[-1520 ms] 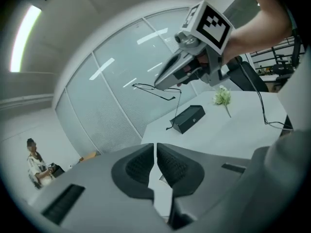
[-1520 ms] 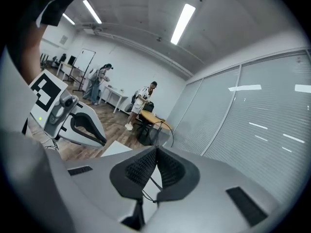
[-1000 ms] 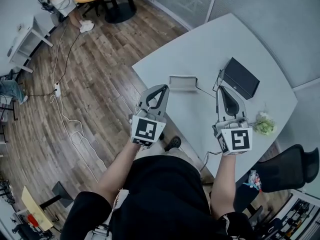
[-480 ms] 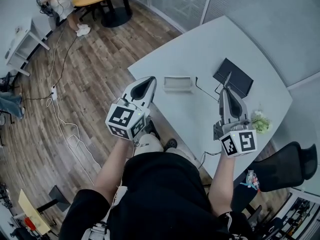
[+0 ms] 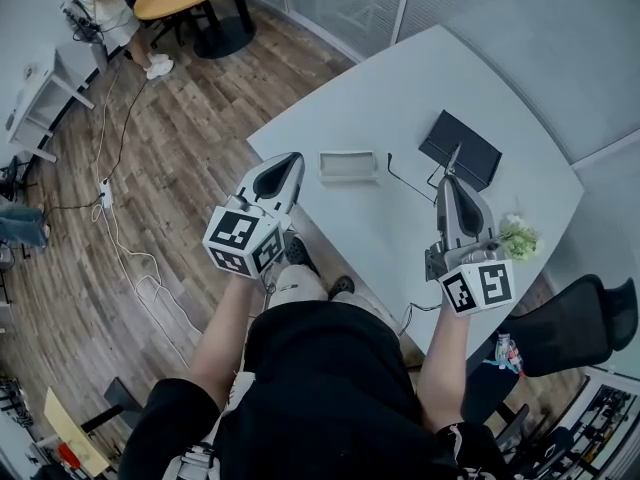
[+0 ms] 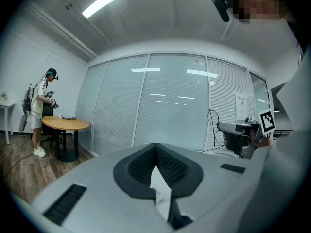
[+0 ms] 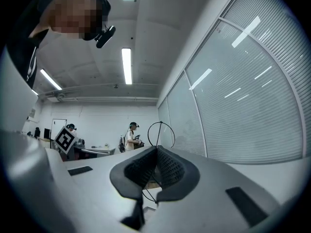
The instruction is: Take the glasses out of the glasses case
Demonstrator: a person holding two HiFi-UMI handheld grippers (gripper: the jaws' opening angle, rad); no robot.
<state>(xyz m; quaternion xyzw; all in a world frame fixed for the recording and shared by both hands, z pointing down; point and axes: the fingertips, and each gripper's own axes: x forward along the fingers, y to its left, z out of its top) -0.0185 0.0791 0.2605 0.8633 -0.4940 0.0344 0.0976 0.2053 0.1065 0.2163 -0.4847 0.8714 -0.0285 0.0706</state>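
Head view: left gripper (image 5: 292, 160) and right gripper (image 5: 455, 158) closed, empty; grey case (image 5: 348, 165) on bench (image 5: 430, 78) looks rigid, light; pinch lid edge.

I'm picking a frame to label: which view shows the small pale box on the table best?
The head view: the pale box lies whole on the white table. Neither gripper view clearly shows it; both look out across the room.
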